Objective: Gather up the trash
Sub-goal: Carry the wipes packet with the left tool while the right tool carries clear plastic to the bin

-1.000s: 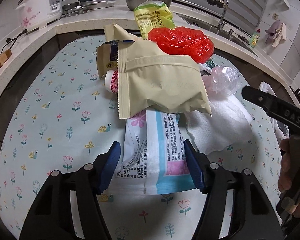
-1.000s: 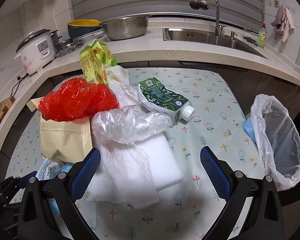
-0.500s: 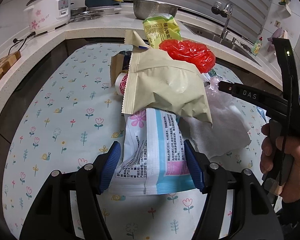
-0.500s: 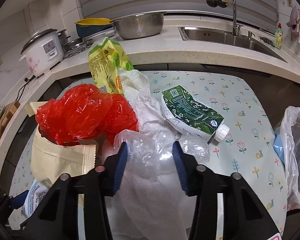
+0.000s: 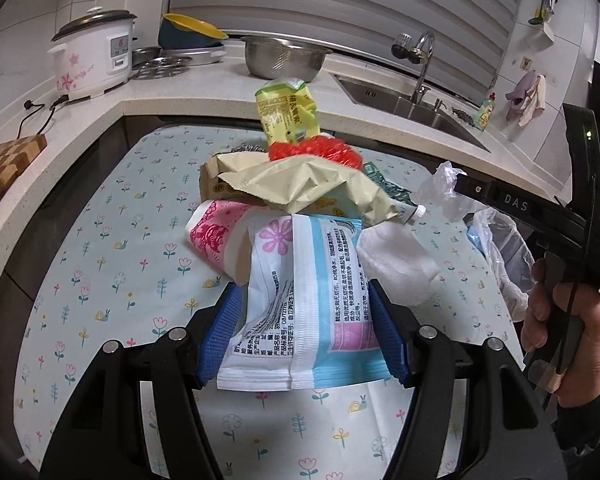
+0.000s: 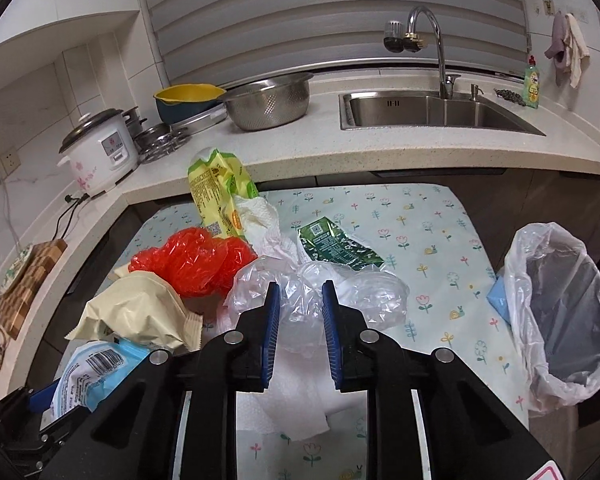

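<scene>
My left gripper (image 5: 304,332) is shut on a blue and white wipes packet (image 5: 300,280) and holds it above the flowered tablecloth (image 5: 112,240). A beige pouch (image 5: 300,184) leans on the packet's far end. My right gripper (image 6: 300,308) has its jaws closing on a crumpled clear plastic bag (image 6: 364,296), bunched between the blue pads and lifted off a white paper towel (image 6: 296,400). In the left wrist view the right gripper (image 5: 466,189) shows at the right, gripped by a hand, with the clear bag (image 5: 440,188) at its tip.
A bin with a clear liner (image 6: 548,232) stands at the table's right edge. Red plastic (image 6: 192,260), a yellow-green snack bag (image 6: 216,192), a green carton (image 6: 336,244) and a pink-printed pack (image 5: 212,232) lie in the pile. The counter holds a rice cooker (image 6: 100,152) and colander (image 6: 268,100).
My right gripper went from wide open to closed on the clear bag and rose. My left gripper lifted the wipes packet, tipping the beige pouch back.
</scene>
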The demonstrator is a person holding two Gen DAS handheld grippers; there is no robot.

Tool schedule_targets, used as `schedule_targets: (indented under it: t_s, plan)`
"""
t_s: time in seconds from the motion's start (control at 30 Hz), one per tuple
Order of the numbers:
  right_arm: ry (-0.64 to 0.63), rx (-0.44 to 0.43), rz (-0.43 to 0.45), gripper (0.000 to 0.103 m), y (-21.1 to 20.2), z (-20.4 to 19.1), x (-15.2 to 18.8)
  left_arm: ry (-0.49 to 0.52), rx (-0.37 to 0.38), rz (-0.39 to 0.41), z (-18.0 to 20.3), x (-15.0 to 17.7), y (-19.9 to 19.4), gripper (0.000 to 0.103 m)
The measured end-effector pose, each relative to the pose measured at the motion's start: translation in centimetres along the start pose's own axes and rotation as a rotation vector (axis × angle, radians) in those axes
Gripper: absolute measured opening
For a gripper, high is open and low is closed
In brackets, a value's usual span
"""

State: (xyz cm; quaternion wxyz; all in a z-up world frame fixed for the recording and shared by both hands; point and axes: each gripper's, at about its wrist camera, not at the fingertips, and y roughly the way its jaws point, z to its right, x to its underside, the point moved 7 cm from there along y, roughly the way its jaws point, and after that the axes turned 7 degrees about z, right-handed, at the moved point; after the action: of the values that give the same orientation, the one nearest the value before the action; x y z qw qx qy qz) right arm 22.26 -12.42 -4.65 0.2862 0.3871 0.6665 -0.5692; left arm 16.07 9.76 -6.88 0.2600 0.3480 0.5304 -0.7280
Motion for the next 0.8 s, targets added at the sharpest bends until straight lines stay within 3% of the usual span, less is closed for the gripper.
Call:
schedule_targets:
  t_s: [0.43,0.8]
  plan:
    - [0.042,0.095,0.113,0.020,-8.4,6.8,-1.8,0.091,0.115,0.086,8.6,-1.8,-4.2,0.061]
    - [0.105,0.191,0.147,0.020,-12.3,13.8,-1.3,0.172,0.205,0.110,17.3,-3.0,-3.5,0.061]
